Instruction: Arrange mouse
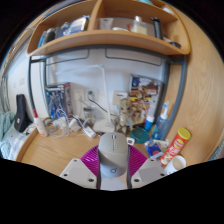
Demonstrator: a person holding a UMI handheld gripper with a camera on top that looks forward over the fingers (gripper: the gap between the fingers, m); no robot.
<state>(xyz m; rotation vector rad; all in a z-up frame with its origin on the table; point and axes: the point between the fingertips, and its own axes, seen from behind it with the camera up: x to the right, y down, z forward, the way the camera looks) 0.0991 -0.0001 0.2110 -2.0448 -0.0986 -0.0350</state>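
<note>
A grey computer mouse (112, 152) sits between my gripper's (112, 166) two fingers, its rounded back pointing ahead. Both magenta pads (90, 160) press against its sides, and it is held above the wooden desk (55, 152). The fingers are shut on the mouse. Its underside is hidden.
Clutter lines the back of the desk: bottles, small jars and boxes (135, 110), an orange-lidded can (178, 143) to the right, a blue bottle (164, 118). A wooden shelf (100, 40) hangs above. A white wall panel (95, 85) stands behind.
</note>
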